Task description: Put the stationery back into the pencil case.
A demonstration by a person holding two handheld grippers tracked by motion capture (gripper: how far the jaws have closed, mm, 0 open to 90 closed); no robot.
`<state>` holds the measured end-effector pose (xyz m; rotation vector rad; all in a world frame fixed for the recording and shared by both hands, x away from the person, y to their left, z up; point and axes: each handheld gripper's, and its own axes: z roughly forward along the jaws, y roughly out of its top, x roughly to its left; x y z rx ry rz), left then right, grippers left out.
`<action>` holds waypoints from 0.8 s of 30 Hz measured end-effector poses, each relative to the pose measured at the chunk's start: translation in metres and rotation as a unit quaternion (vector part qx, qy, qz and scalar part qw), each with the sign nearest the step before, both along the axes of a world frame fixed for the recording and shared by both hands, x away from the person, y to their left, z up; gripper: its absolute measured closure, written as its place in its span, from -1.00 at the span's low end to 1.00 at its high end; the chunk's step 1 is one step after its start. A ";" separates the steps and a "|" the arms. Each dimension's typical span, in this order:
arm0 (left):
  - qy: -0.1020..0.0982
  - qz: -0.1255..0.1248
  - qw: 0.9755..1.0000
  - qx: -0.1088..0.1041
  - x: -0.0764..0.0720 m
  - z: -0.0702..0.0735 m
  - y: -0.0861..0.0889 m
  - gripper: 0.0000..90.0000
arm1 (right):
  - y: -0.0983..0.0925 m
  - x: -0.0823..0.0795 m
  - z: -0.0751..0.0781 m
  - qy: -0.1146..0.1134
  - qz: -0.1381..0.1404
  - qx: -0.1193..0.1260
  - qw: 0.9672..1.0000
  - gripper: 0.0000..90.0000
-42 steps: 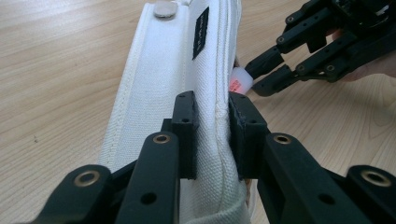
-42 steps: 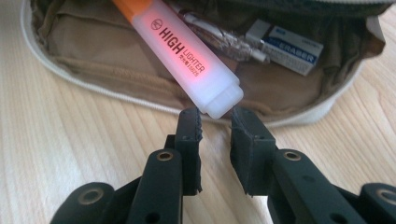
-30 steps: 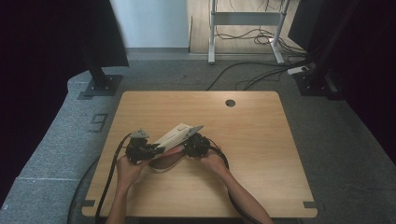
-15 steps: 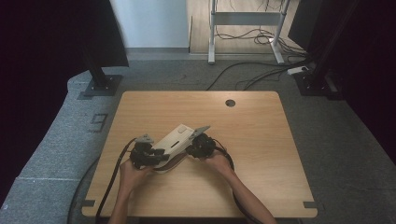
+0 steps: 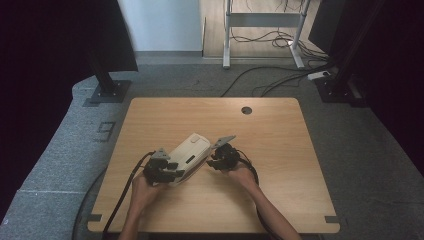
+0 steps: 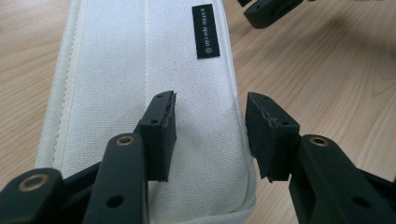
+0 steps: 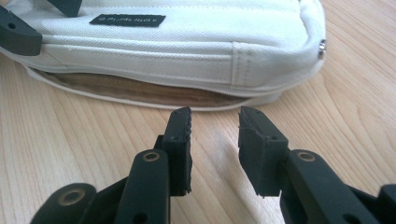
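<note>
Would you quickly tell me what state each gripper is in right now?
Left gripper: open, jaws just been opening, above the white pouch, not gripping it.
Right gripper: open, jaws just been opening, nothing between them.

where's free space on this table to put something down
The far half of the table is bare, between the white pouch and the round hole; so is the right side, out to the edge. It is crowded near the front, where the left claw and right claw flank the pouch.

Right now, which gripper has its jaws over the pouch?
The left gripper: its open jaws straddle the white pouch at its end. The right gripper is open over bare table, short of the pouch's side.
</note>
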<state>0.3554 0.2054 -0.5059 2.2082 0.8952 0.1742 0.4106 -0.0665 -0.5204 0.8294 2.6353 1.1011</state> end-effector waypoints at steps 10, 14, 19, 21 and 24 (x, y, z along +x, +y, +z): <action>-0.012 0.005 1.000 0.010 0.000 -0.002 -0.002 -0.01 | -0.014 -0.005 0.000 0.006 -0.011 0.007 1.000 0.31; -0.012 0.002 1.000 0.006 0.000 0.000 -0.003 -0.22 | -0.018 -0.007 0.003 0.004 -0.009 0.010 1.000 0.18; -0.003 0.004 1.000 -0.005 0.000 0.004 -0.001 -0.51 | -0.023 -0.012 0.007 -0.002 -0.009 0.004 1.000 -0.08; -0.005 0.006 1.000 -0.002 -0.001 0.006 0.000 -0.59 | -0.026 -0.014 0.009 -0.008 -0.012 0.003 1.000 -0.17; -0.007 0.008 1.000 -0.003 -0.003 0.011 0.004 -0.67 | -0.031 -0.017 0.012 -0.012 -0.013 0.003 1.000 -0.26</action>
